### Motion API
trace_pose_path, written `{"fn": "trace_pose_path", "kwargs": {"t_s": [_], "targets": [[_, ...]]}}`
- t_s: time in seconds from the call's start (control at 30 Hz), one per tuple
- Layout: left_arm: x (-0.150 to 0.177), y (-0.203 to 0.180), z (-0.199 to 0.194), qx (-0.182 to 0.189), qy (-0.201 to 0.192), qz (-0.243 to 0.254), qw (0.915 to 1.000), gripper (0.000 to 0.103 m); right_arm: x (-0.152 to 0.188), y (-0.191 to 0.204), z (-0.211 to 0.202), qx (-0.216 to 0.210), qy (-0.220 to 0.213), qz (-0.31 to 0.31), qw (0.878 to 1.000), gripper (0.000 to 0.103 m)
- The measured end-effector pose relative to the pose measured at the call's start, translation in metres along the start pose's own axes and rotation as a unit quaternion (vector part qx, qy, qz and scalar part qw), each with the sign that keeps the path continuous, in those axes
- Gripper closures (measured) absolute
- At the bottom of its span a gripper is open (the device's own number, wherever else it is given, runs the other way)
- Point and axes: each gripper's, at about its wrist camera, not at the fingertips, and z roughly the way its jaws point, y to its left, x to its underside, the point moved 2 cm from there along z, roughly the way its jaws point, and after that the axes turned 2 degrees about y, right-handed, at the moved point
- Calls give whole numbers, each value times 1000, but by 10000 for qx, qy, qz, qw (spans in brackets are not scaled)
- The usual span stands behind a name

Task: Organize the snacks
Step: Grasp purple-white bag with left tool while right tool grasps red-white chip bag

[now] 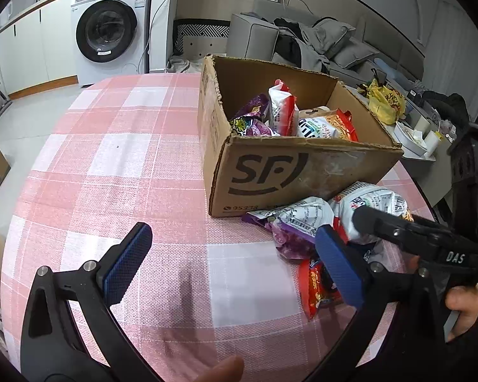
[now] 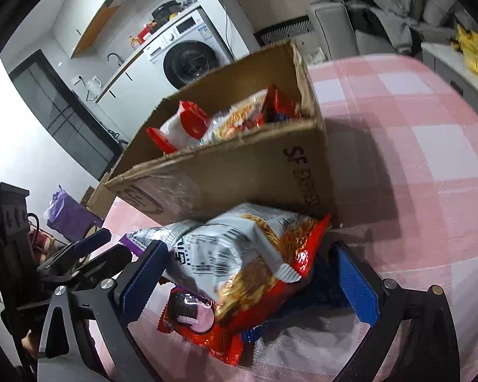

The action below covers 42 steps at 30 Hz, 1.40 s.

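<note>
light: even, indoor | shadows: soft on tablecloth (image 1: 127, 159) | blur: right wrist view smeared | edges: fisheye-bent, dark corners

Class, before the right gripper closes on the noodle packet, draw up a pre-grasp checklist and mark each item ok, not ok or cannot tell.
1. Right gripper open wide: ok.
2. Noodle packet lies between its fingers: ok.
3. Packet free of others: not ok; it rests on a red packet.
4. Cardboard box open with room left: ok; some snacks are already inside.
5. Left gripper open and holding nothing: ok.
6. Left gripper clear of the pile: not ok; one finger is over the packets.
</note>
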Motion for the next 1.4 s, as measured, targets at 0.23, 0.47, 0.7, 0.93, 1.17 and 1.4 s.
{"fn": "trace_pose_path", "kwargs": {"t_s": [0.23,0.47,0.7,0.93,1.17,1.4], "targets": [[1,0,4,-6,43,0,10000,1,4,0,-7,-108,-267,-98,9995,29],[2,-5,7,-40,61,73,9999,1,11,-15,-30,-324,-584,-17,9978,50],[2,-16,12,44,152,142,9998,1,19,-20,-58,-415,-801,-235,9956,50],[1,-30,28,-17,276,108,9996,1,31,-30,-70,-374,-945,-168,9947,50],[3,-46,39,92,339,164,9993,5,34,-35,-77,-332,-1005,-135,9943,50],[4,-48,55,558,467,-37,9973,43,35,-37,-78,-356,-1012,-87,9942,50]]}}
